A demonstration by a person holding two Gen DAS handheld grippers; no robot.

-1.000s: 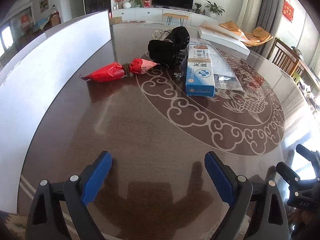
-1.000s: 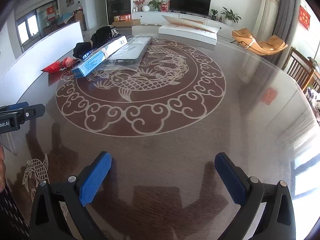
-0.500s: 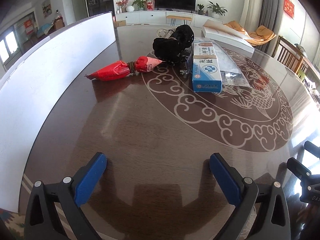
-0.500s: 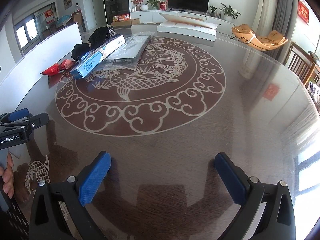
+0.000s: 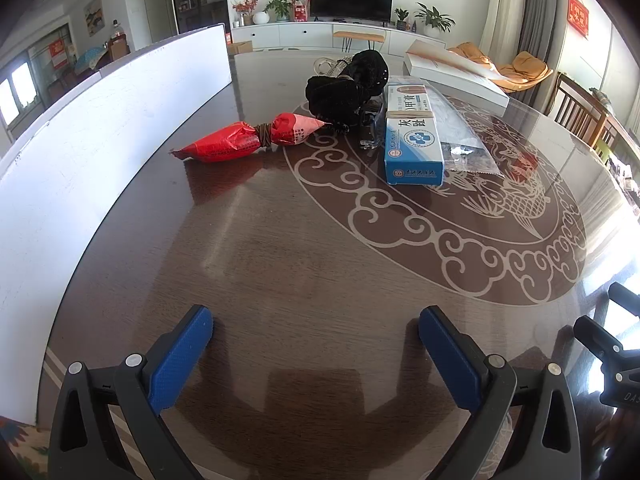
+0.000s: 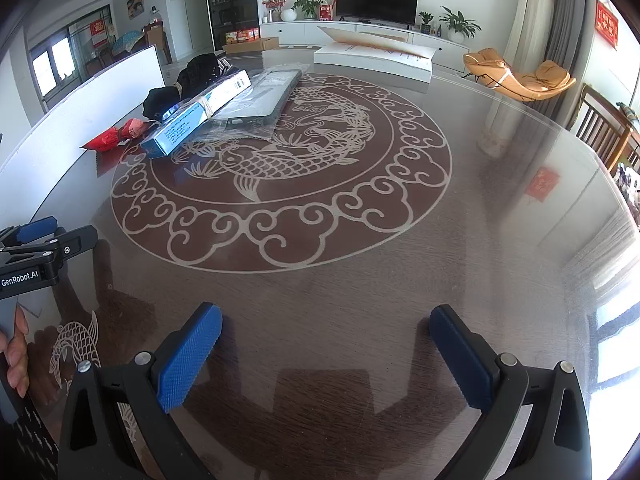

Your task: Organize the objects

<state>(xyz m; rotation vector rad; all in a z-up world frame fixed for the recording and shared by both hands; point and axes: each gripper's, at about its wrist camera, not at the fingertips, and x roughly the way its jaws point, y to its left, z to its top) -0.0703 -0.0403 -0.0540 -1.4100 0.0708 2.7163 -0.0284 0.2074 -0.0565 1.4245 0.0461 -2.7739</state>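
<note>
A red snack packet (image 5: pixel 248 140) tied in the middle lies on the dark round table (image 5: pixel 280 264). Behind it sits a black fabric bundle (image 5: pixel 346 86). A blue and white box (image 5: pixel 412 136) lies to its right, next to a clear plastic bag with a grey item (image 5: pixel 464 136). The same group shows at the far left in the right wrist view: packet (image 6: pixel 114 138), box (image 6: pixel 200 114), bagged item (image 6: pixel 260 100). My left gripper (image 5: pixel 316 344) is open and empty, well short of the packet. My right gripper (image 6: pixel 326 344) is open and empty over the near table.
A long white board (image 5: pixel 100 140) stands along the table's left edge. A flat white box (image 6: pixel 372 56) lies at the table's far side. Wooden chairs (image 6: pixel 604 132) stand at the right. The left gripper's body (image 6: pixel 36 256) shows at the right wrist view's left edge.
Both views have shifted slightly; the left gripper has drawn back and tilted a little, so the objects sit lower and nearer the frame's middle. Both grippers stay open.
</note>
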